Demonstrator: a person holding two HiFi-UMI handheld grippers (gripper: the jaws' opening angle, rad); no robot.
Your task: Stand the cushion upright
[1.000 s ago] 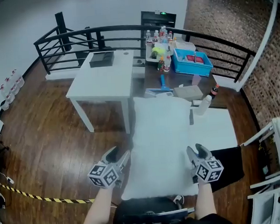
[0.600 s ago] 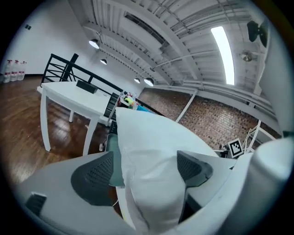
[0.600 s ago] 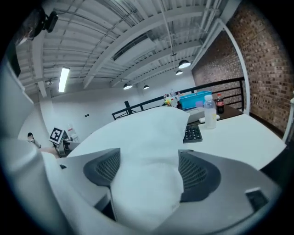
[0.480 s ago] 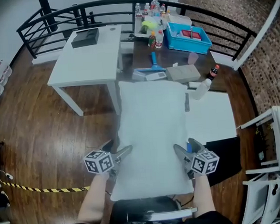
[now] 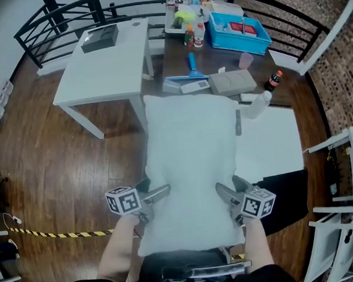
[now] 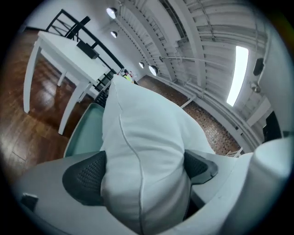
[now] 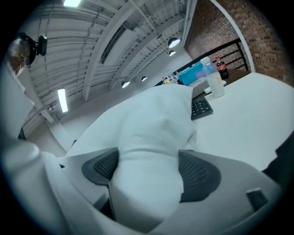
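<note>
Left hand-held gripper: jaws just opened wider, pads against the cushion's left edge. The cushion rises between both grippers. Right hand-held gripper likewise grips its right edge. Letting go seems to be starting; next, withdraw without toppling it.

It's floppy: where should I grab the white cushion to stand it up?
Take the cushion by its two long side edges, near the end closest to you, coming in from left and right: it is long and floppy, and the seamed edges should squash thin.
</note>
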